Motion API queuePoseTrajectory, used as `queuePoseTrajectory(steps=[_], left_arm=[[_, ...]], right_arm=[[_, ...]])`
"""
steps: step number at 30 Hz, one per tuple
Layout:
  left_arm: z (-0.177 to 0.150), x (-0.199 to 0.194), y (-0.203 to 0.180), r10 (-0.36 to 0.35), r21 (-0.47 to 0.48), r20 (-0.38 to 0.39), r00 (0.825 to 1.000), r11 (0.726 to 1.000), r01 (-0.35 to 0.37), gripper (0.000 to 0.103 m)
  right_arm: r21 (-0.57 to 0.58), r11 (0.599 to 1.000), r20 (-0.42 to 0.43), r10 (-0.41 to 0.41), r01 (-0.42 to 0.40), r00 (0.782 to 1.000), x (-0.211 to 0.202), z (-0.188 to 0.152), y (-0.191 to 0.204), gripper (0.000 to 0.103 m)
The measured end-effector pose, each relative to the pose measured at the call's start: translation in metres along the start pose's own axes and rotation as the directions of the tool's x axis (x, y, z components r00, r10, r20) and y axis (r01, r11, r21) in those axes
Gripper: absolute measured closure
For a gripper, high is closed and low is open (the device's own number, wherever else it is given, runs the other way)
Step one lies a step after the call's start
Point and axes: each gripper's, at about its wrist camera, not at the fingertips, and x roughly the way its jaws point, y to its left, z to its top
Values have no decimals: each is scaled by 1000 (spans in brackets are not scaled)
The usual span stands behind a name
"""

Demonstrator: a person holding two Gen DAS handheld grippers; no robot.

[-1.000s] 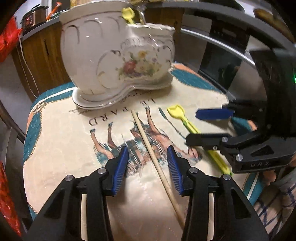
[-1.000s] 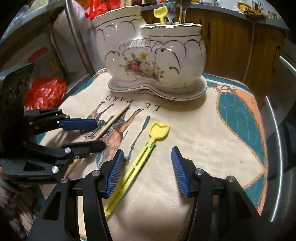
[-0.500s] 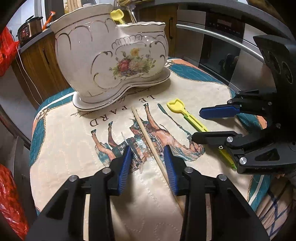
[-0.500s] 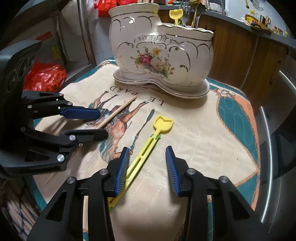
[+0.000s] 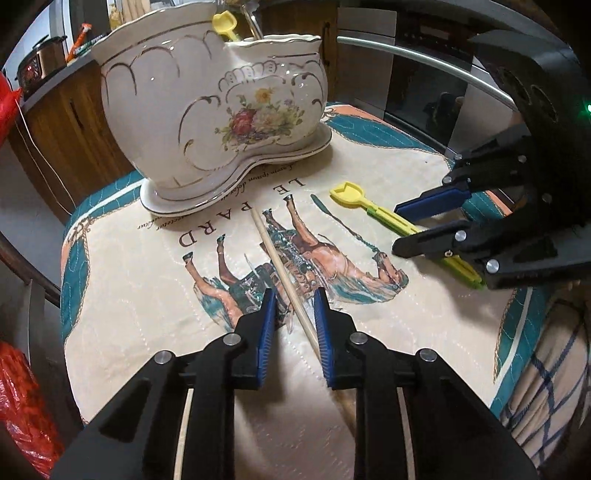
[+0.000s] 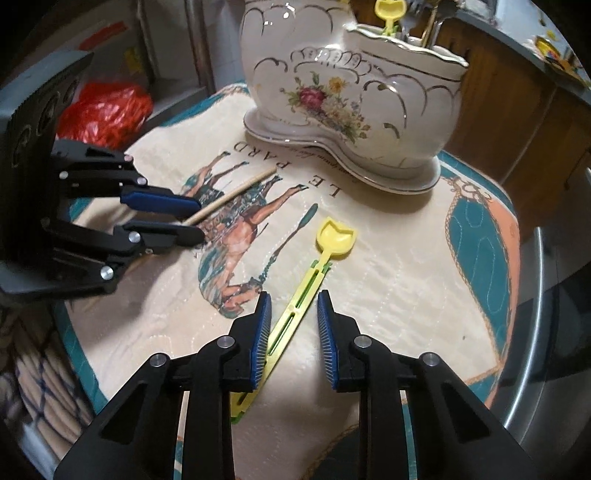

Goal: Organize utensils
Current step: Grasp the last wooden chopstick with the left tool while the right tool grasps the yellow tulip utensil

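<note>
A wooden chopstick (image 5: pixel 280 266) lies on the horse-print cloth (image 5: pixel 147 280). My left gripper (image 5: pixel 293 317) is open, low over the cloth, with the chopstick between its blue pads, apart from them. A yellow plastic spoon (image 6: pixel 334 240) lies to the right. My right gripper (image 6: pixel 293 317) is open around its slotted handle (image 6: pixel 295 317), which runs close by the left pad. The white floral ceramic holder (image 5: pixel 221 110) stands behind, with another yellow spoon (image 5: pixel 224 23) and metal utensils in it. Each gripper shows in the other's view (image 6: pixel 184 218) (image 5: pixel 417 229).
The holder stands on a matching saucer (image 5: pixel 236 184). A red plastic bag (image 6: pixel 107 110) lies beyond the cloth's left edge. An oven with a steel rail (image 5: pixel 424 59) and wooden cabinets (image 6: pixel 517 122) stand behind. A checked towel (image 5: pixel 546 387) hangs at the near edge.
Both grippers have come down and forward and narrowed. The left now straddles the chopstick and the right straddles the yellow spoon's handle. The utensils have not moved.
</note>
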Motion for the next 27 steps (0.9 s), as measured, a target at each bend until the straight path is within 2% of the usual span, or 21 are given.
queuePoseTrajectory(steps=[5,9,15,23,27], left_arm=[[2,0,1,-2,-4,-23,1000,1000,2,84],[2,-2,2,-20,5,-45,999,1000,21,98],[-2,-6,19,-75,-33,-61,995,997,73,98],[2,-3,20,-64,-32,-85,994,998,61,98],[8,-1,12,-22,41,-147,989,999,28,98]], right_arm=[[-53,999,-63,-3,0,998,5,6,5,79],[-67,997,-90,16,-22,996,8,7,10,91],[-81,997,-119,5,-15,993,7,10,7,93],[-95,995,-150,-34,19,988,5,9,-1,93],[-124,992,-191,-48,24,980,9,15,3,93]])
